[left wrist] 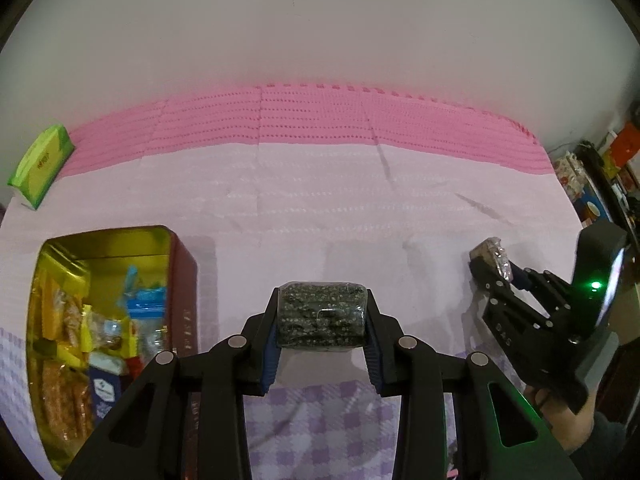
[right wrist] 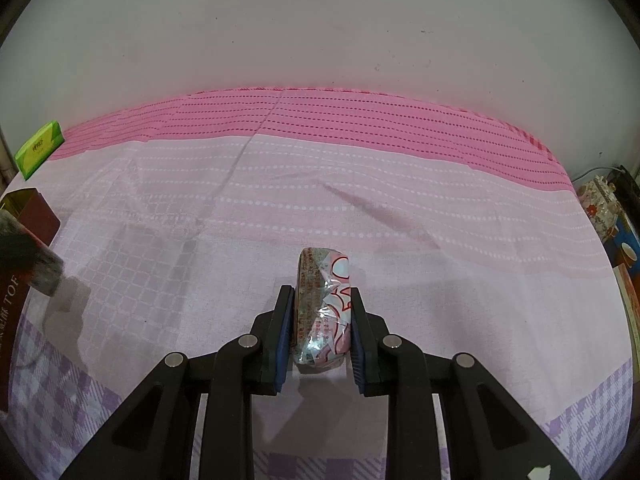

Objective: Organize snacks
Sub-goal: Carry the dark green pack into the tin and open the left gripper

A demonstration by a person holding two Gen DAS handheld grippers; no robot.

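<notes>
My left gripper [left wrist: 322, 312] is shut on a dark seaweed snack bar [left wrist: 322, 314] in clear wrap and holds it above the cloth, right of an open red tin [left wrist: 182, 280] filled with several wrapped snacks [left wrist: 100, 336]. My right gripper [right wrist: 322, 316] is shut on a wrapped snack with red and white print [right wrist: 324, 308]. The right gripper also shows in the left wrist view [left wrist: 490, 270], at the far right, holding that snack [left wrist: 494, 258]. The tin's corner [right wrist: 34, 212] and the blurred seaweed bar [right wrist: 32, 260] show at the left of the right wrist view.
A green tissue pack [left wrist: 42, 160] lies at the far left by the wall, also in the right wrist view [right wrist: 38, 148]. A pink and lilac cloth [left wrist: 320, 200] covers the table. Cluttered shelves [left wrist: 600, 172] stand beyond the right edge.
</notes>
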